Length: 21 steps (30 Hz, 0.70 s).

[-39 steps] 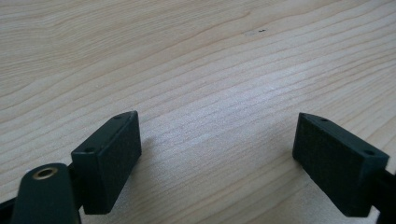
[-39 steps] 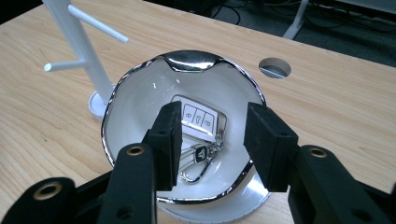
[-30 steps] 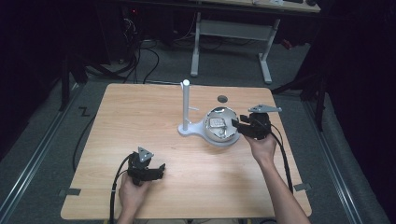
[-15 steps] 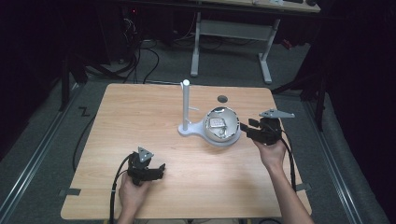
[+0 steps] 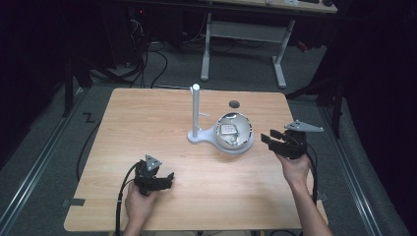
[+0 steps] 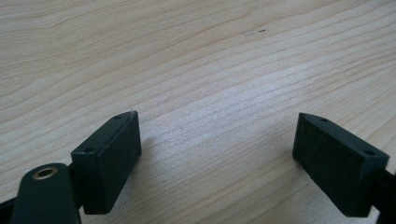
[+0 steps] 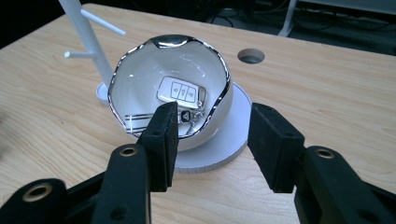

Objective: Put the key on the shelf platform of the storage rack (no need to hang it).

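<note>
White car key fob (image 7: 181,91) in chrome-rimmed white bowl (image 7: 140,79) ahead of your right gripper (image 7: 212,135) | both grippers' jaws apart | approach over the rim.

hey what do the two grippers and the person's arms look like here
Both are black handheld tools. The left gripper carries a small grey three-cornered plate and trails a black cable off the table's near edge. The right gripper has a larger grey plate and its own black cable. The fingers are blocky black pads with a fine grid texture, on arms with brass-ringed holes. The forearms are bare, no sleeves visible.
</note>
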### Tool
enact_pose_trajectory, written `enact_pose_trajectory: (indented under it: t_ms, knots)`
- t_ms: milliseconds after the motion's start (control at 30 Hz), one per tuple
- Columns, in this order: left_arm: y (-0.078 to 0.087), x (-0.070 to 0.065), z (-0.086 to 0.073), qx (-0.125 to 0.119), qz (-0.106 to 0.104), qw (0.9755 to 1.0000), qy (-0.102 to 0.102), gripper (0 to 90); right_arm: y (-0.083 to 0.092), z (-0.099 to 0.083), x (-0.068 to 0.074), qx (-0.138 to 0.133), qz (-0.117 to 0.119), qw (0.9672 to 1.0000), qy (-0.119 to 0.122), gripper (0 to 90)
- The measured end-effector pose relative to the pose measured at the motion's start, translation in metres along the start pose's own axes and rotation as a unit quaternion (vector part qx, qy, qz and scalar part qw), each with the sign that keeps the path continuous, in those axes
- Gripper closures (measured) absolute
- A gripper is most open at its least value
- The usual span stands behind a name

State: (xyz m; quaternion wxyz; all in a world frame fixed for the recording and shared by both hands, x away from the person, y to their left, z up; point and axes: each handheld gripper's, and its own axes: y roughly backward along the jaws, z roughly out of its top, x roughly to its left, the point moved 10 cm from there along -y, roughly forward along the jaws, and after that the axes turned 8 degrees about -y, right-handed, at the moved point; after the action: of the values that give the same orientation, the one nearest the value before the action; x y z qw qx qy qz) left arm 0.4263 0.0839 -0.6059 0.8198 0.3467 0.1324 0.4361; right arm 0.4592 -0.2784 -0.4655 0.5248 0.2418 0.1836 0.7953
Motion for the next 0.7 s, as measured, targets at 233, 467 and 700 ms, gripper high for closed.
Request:
enact_pose_trajectory:
  t_ms: [233, 467, 700]
  knots:
    - [0.0, 0.0, 0.0, 0.0, 0.0, 1.0, 0.0, 15.8, 0.012, -0.005, -0.001, -0.005, 0.006, 1.0, -0.005, 53.8]
    - [0.0, 0.0, 0.0, 0.0, 0.0, 1.0, 0.0, 15.8, 0.02, -0.009, -0.002, -0.008, 0.008, 0.9999, -0.007, 53.9]
    - [0.0, 0.0, 0.0, 0.0, 0.0, 1.0, -0.001, 15.8, 0.028, -0.016, -0.003, -0.012, 0.009, 0.9998, -0.009, 53.9]
